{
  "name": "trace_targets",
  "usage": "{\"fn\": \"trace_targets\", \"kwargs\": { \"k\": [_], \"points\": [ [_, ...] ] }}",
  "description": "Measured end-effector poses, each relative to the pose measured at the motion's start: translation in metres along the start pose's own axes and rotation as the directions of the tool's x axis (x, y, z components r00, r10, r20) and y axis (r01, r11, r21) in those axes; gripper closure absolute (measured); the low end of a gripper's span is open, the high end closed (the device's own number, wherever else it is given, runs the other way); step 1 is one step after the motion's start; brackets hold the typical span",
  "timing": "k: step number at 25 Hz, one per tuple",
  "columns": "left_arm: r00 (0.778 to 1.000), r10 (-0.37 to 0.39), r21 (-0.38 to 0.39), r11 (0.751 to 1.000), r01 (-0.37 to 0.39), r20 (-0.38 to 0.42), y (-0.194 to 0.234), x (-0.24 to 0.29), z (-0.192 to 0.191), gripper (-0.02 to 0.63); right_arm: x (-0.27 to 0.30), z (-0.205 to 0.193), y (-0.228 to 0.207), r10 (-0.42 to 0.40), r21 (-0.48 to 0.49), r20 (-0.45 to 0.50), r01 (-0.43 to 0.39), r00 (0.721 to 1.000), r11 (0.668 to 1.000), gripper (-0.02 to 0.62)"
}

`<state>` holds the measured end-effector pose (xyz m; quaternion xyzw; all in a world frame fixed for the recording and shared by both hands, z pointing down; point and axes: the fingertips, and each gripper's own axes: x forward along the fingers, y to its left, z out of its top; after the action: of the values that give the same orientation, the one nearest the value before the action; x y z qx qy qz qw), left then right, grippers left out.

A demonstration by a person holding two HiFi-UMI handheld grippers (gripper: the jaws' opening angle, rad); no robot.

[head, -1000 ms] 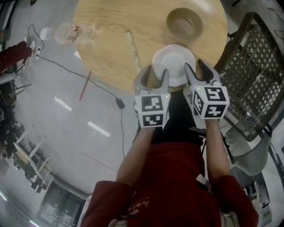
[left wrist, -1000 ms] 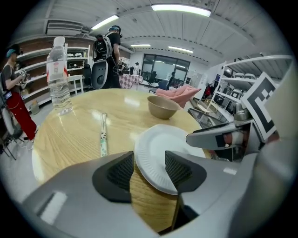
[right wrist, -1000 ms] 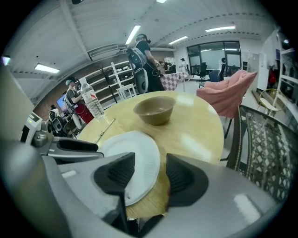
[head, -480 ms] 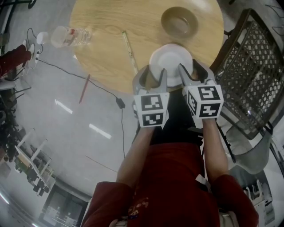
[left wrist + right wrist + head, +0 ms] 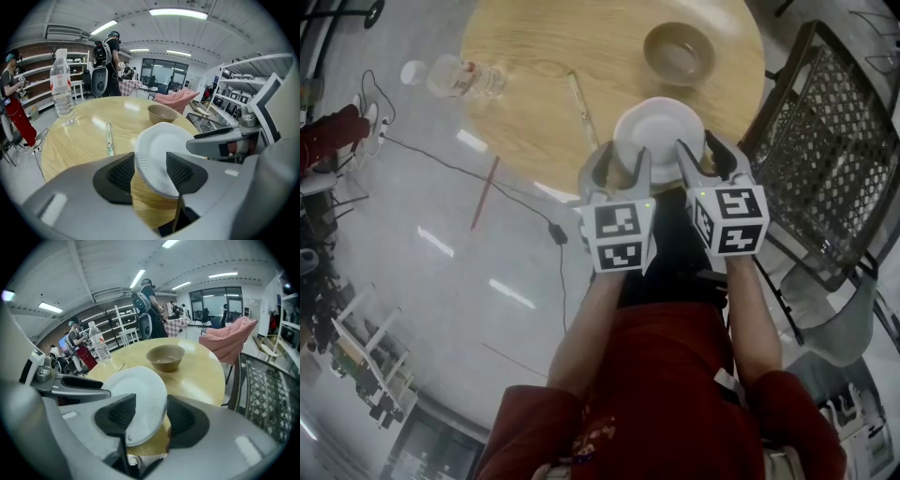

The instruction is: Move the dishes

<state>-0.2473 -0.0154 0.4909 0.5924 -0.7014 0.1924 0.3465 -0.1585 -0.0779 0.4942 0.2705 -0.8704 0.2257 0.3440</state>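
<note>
Plate [image 5: 659, 139] now clear of table [image 5: 534, 84], raised slightly versus second ago. My left gripper [image 5: 623, 161] and right gripper [image 5: 703, 150] each clamp its rim, jaws wide. Lift under way; bowl [image 5: 679, 52] untouched.

My left gripper [image 5: 624, 156] and right gripper [image 5: 701, 146] sit side by side mid-frame, forearms outstretched, each pinching the plate [image 5: 659, 131].
</note>
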Motion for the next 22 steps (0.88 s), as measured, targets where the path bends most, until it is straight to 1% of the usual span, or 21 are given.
{"fn": "trace_targets", "kwargs": {
  "k": [7,12,15,18,22],
  "points": [
    [0.997,-0.011,0.010,1.000,0.010,0.072,-0.006,-0.031,0.013,0.383,-0.033,0.010,0.014,-0.039,-0.031,0.062,0.041,0.997,0.999,0.397],
    [0.990,-0.011,0.013,1.000,0.010,0.140,0.011,-0.055,0.027,0.383,-0.045,0.024,0.041,-0.060,-0.051,0.113,0.066,0.992,0.997,0.398],
    [0.986,-0.018,0.013,1.000,0.017,0.165,0.012,-0.079,0.032,0.383,-0.065,0.028,0.057,-0.075,-0.056,0.136,0.083,0.988,0.995,0.399],
    [0.979,-0.033,0.026,0.999,0.028,0.202,0.006,-0.099,0.037,0.383,-0.086,0.031,0.065,-0.098,-0.066,0.172,0.111,0.980,0.992,0.399],
    [0.966,-0.072,0.055,0.997,0.060,0.250,0.003,-0.119,0.048,0.383,-0.109,0.042,0.075,-0.146,-0.065,0.227,0.165,0.963,0.984,0.398]
  ]
}}
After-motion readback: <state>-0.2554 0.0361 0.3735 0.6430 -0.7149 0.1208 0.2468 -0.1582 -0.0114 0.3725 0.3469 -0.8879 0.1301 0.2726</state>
